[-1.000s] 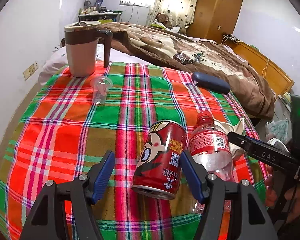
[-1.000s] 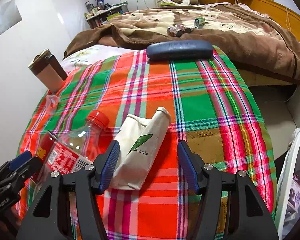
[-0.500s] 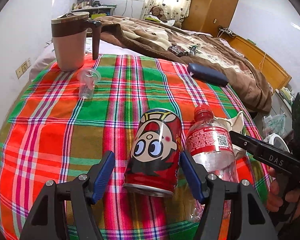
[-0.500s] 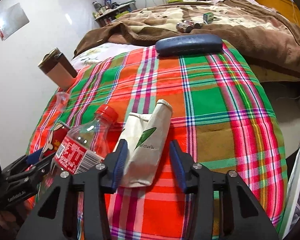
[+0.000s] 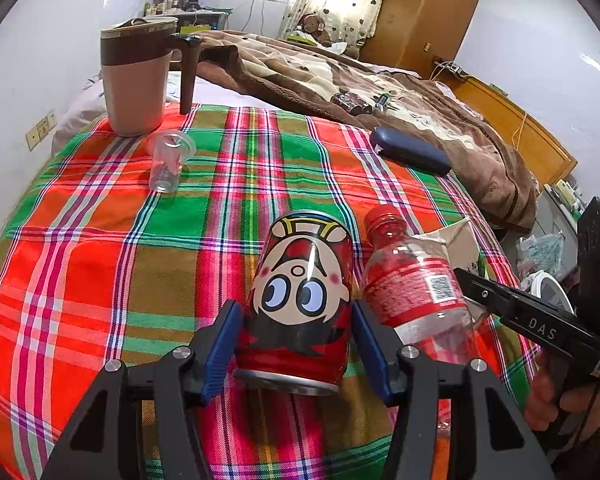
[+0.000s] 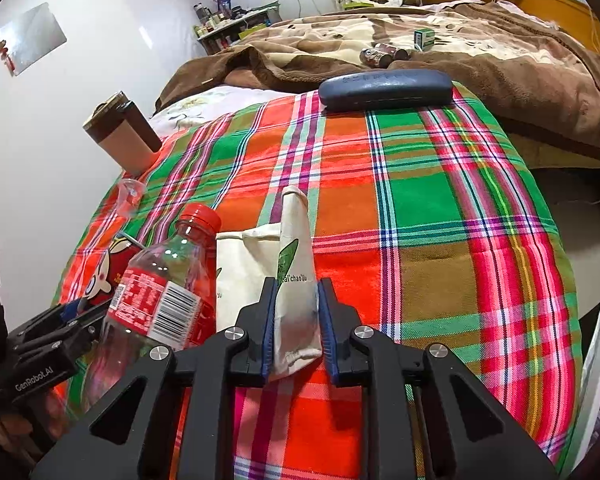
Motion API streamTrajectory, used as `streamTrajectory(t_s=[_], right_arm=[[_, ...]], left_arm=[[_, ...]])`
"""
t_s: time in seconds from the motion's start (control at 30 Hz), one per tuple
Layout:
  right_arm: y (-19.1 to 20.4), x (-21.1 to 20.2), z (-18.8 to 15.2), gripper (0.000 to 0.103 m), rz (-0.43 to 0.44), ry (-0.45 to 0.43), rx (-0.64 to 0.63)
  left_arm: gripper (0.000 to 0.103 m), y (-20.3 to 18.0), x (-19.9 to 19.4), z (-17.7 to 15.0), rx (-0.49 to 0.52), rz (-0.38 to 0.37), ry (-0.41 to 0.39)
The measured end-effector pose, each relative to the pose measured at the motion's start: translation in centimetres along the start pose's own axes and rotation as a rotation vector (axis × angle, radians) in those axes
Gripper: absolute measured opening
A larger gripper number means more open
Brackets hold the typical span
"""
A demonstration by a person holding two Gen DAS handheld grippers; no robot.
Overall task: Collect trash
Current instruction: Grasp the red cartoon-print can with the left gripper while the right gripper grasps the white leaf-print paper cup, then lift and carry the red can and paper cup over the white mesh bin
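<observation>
We take the plaid cloth (image 5: 100, 264) as our landmark. At its near edge, the left gripper (image 5: 298, 344) has just been closing; its blue pads now press both sides of the red cartoon can (image 5: 300, 300), which lies on its side. Just right of the can lies a clear bottle (image 5: 412, 292) with a red cap. The right gripper (image 6: 297, 322), also just closing, stands narrow and pinches the white paper bag (image 6: 292, 280) beside that bottle. At the cloth's far edge we see a brown mug (image 5: 134, 80), a clear cup (image 5: 168, 162) and a dark blue case (image 5: 410, 156).
</observation>
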State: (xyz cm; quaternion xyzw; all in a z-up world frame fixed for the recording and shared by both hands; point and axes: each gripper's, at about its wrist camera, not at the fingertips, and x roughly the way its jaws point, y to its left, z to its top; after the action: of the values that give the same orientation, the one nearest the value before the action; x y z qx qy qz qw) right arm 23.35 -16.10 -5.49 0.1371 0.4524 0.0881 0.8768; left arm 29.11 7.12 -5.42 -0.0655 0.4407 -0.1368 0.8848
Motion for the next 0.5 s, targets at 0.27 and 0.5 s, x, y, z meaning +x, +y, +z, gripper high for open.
streamTrajectory(t_s=[0.27,0.5], right_arm=[[0.3,-0.5,-0.2,0.017,-0.021,-0.021,-0.014],[0.0,-1.1,-0.4,0.017,-0.035,-0.034,-0.002]], left_arm=[[0.056,0.2,-0.6,-0.4,-0.015,0.005,-0.013],[0.056,0.2,-1.6,-0.6,-0.025,0.009,-0.03]])
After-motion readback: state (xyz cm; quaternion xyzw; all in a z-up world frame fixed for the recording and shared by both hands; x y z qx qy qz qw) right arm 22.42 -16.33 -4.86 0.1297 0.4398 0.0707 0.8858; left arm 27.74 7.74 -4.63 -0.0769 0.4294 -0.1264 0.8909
